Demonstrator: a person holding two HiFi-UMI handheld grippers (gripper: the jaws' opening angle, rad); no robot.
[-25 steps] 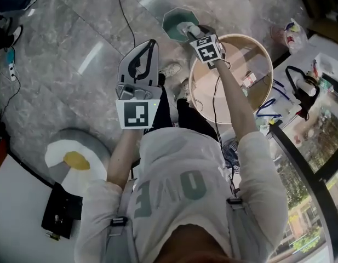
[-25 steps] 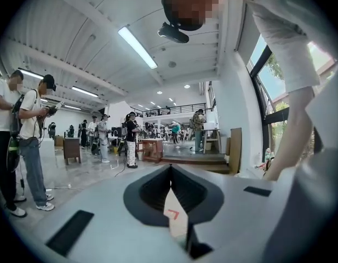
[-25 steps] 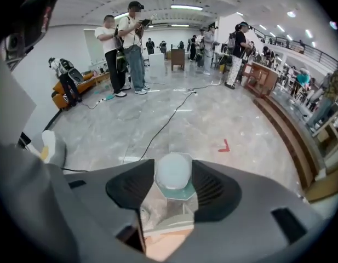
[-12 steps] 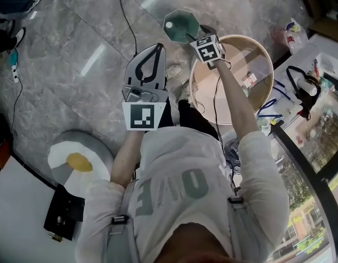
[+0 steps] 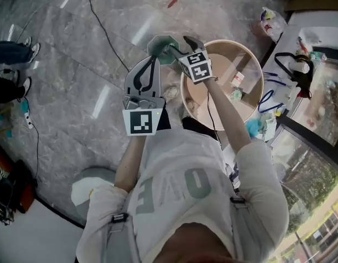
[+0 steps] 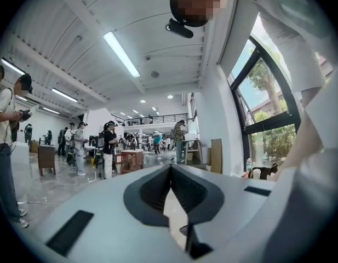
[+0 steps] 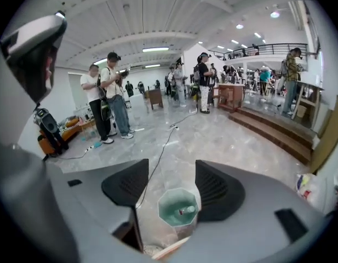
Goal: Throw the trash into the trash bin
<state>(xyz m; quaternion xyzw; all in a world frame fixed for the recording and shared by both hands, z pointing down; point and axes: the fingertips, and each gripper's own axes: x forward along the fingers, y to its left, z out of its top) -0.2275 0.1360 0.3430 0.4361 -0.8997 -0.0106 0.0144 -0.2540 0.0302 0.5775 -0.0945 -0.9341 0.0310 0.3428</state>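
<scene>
right gripper view: right gripper (image 7: 171,181), jaws just opened wide and empty, above the pale green octagonal trash bin (image 7: 164,215), which holds a small bottle-like piece of trash (image 7: 186,209). left gripper (image 6: 170,171) has its jaws together, empty. scraps (image 5: 236,80) on the round beige table (image 5: 226,56) beside the right gripper likely remain to be binned.

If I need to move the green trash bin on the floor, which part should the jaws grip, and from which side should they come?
Probably the top rim, coming from above. The green trash bin stands upright with its mouth open, and its eight walls are flat, so one jaw could go inside and the other outside a single wall.
</scene>
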